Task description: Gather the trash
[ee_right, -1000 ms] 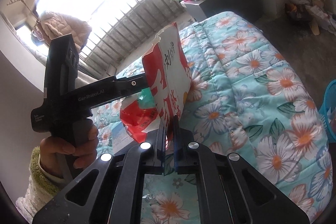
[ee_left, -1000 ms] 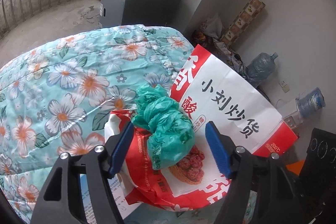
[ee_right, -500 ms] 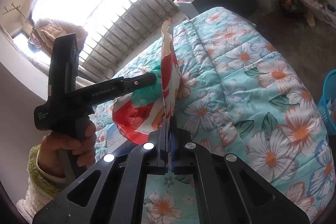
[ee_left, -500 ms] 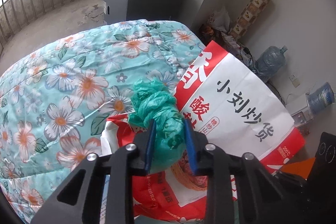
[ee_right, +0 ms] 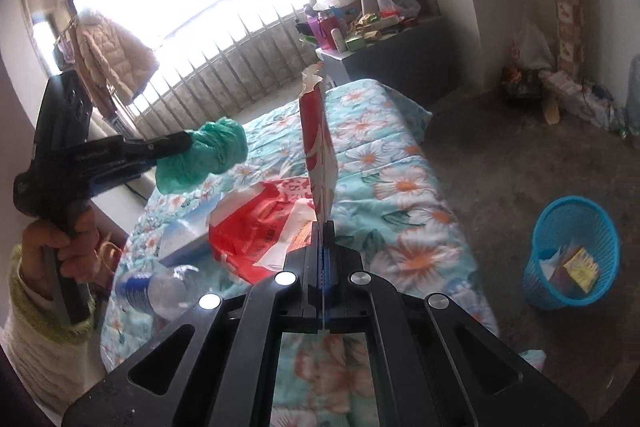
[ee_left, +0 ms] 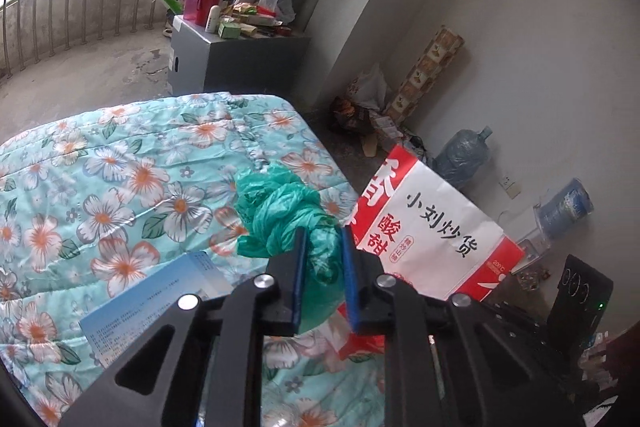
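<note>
A crumpled green plastic bag (ee_left: 280, 211) hangs above the floral quilt, pinched between the blue pads of my left gripper (ee_left: 323, 233), whose jaws are still closing on it. The right wrist view shows that same left gripper (ee_right: 182, 141) holding the green bag (ee_right: 204, 159) in the air, gripped by a person's hand. My right gripper (ee_right: 323, 227) is shut on the lower edge of a stiff red-and-white snack bag (ee_right: 318, 147), seen edge-on and upright. That snack bag (ee_left: 436, 227) stands just right of the left gripper. A red plastic bag (ee_right: 260, 223) lies on the bed.
A blue mesh waste basket (ee_right: 572, 251) with some scraps stands on the floor, right of the bed (ee_right: 400, 187). A clear bottle (ee_right: 156, 287) and a pale blue box (ee_left: 156, 303) lie on the quilt. A cluttered grey cabinet (ee_left: 224, 59) stands beyond the bed.
The left jaws went from wide apart to pinching the green bag and raised it off the red bag. The right gripper swung right with the snack bag, bringing the blue basket into view.
</note>
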Demonstrator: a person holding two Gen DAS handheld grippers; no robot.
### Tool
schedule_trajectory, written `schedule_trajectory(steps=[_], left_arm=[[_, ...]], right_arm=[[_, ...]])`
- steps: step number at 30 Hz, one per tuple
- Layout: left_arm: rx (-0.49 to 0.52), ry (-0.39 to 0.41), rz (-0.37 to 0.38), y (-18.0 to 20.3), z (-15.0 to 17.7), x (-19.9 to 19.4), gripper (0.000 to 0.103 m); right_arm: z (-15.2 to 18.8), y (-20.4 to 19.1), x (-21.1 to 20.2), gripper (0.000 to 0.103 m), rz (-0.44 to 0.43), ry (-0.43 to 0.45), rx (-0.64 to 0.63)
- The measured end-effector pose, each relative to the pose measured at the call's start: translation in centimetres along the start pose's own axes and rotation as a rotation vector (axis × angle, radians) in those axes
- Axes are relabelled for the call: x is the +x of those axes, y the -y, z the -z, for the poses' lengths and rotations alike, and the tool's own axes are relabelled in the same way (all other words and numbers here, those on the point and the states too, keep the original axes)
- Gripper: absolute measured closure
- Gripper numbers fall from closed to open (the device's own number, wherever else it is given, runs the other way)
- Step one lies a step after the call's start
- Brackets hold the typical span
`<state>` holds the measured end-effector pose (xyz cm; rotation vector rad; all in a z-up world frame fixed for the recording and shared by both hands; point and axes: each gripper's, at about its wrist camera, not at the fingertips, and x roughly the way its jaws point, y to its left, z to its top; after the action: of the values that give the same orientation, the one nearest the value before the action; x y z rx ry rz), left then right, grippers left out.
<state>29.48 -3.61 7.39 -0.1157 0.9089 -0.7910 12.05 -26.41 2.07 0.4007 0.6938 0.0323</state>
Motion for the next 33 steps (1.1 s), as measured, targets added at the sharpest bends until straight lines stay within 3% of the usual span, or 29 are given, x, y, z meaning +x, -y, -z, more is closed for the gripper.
schedule_trajectory(steps=[4,9,15,18,21,23,24,25,27,31,33], left_arm=[[0.007,0.061,0.064,1.9,1.0,-2.7,0.088],[0.038,0.100,0.165,5.1,1.2,-4.1,0.088],[0.080,0.021,0.221,8.2,2.8,-0.9,0.088],[0.119,-0.022,0.179,8.4,4.2,1.3,0.088],[0.121,-0.085,0.084,7.2,6.1,3.9,0.088],[0.097,-0.129,0.060,6.0,7.0,5.2,0.088],[0.086,-0.142,0.059,5.6,7.4,5.5,0.088],[0.074,-0.151,0.060,5.2,7.8,5.8,0.088],[0.066,-0.153,0.065,4.6,8.1,5.9,0.088],[0.086,-0.148,0.057,4.5,8.4,5.8,0.088],[0.089,-0.150,0.054,4.2,8.3,5.6,0.088]], right_arm=[[3.0,0.0,-3.5,0.103,0.030,-0.032,-0.148],[7.4,-3.7,-4.0,0.103,0.215,-0.110,-0.508],[14.9,-9.2,-0.1,0.102,0.360,-0.215,-1.011],[16.4,-9.9,0.3,0.095,0.357,-0.203,-1.082],[15.7,-9.3,-0.6,0.086,0.289,-0.195,-0.991],[14.7,-8.5,-2.0,0.067,0.230,-0.197,-0.897],[14.0,-8.3,-2.9,0.063,0.190,-0.196,-0.841],[13.3,-7.6,-3.7,0.056,0.121,-0.202,-0.763],[11.8,-6.1,-4.9,0.052,0.010,-0.205,-0.623],[8.5,-1.3,-7.2,0.036,-0.298,-0.166,-0.216],[7.3,1.0,-7.2,0.034,-0.423,-0.160,-0.032]])
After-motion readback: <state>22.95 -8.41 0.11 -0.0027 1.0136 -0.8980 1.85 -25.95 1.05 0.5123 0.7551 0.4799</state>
